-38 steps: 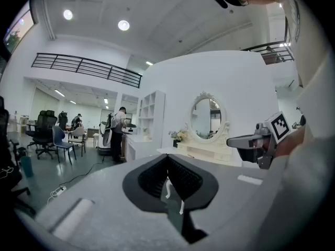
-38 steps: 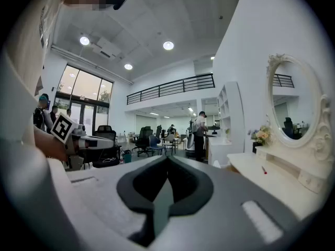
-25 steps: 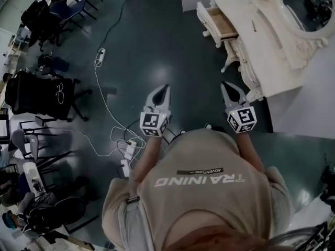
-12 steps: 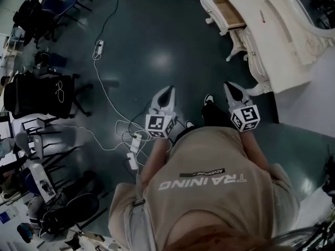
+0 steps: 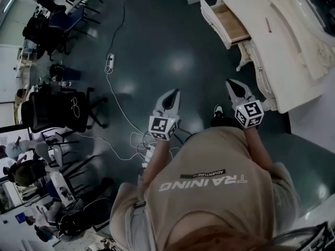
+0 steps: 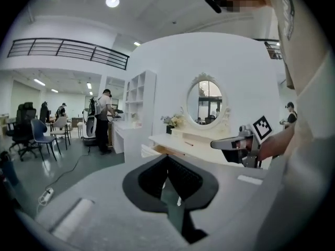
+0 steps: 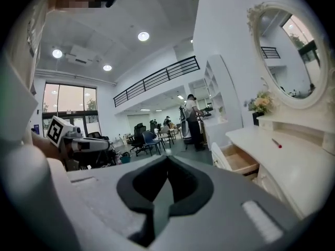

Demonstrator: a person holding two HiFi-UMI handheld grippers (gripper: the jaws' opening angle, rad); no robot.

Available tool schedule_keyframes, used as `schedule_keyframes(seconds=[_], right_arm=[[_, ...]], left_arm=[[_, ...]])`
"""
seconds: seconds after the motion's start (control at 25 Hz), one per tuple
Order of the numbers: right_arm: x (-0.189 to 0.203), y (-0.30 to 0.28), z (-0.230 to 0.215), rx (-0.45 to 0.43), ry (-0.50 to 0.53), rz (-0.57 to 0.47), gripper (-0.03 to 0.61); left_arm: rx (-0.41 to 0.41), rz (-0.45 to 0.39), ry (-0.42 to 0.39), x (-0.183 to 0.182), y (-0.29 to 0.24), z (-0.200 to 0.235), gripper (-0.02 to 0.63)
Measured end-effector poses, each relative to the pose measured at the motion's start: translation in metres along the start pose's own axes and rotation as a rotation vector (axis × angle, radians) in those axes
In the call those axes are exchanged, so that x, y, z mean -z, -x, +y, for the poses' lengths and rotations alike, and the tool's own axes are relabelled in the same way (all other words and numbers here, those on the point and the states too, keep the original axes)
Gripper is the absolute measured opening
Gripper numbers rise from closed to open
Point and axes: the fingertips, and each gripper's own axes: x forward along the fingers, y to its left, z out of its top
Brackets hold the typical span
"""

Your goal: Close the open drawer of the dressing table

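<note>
The white dressing table [image 5: 285, 56] stands at the upper right, and its wooden-lined drawer [image 5: 231, 23] is pulled out toward the dark floor. In the right gripper view the open drawer [image 7: 238, 160] shows empty, left of the tabletop [image 7: 293, 163]. The left gripper view has the drawer [image 6: 157, 150] beyond the fingertips. My left gripper [image 5: 175, 93] and right gripper [image 5: 232, 82] are held out in front of the person, both shut and holding nothing, well short of the drawer. The left gripper [image 6: 168, 157] and right gripper [image 7: 167, 157] have their tips touching.
A red pen [image 5: 268, 25] lies on the tabletop under the oval mirror [image 7: 290, 56]. Cables and power strips [image 5: 110, 63] trail over the floor to the left. Black office chairs [image 5: 52, 109] crowd the left side. A person [image 6: 103, 120] stands at a far counter.
The person has stepped toward the dressing table, and a shoe now shows under the right gripper. Both grippers stay shut and held out ahead.
</note>
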Motion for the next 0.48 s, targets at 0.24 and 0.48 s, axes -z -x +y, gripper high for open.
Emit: schedule_keyframes(seconds=[0.24, 0.48], right_arm=[[-0.004, -0.047, -0.065, -0.022, 0.068, 0.024, 0.005], [-0.007, -0.093, -0.077, -0.087, 0.063, 0.092, 0.005]], left_arm=[[-0.054, -0.004, 0.019, -0.01, -0.072, 0.018, 0.006], [-0.052, 0.041, 0.081, -0.009, -0.112, 0.049, 0.006]])
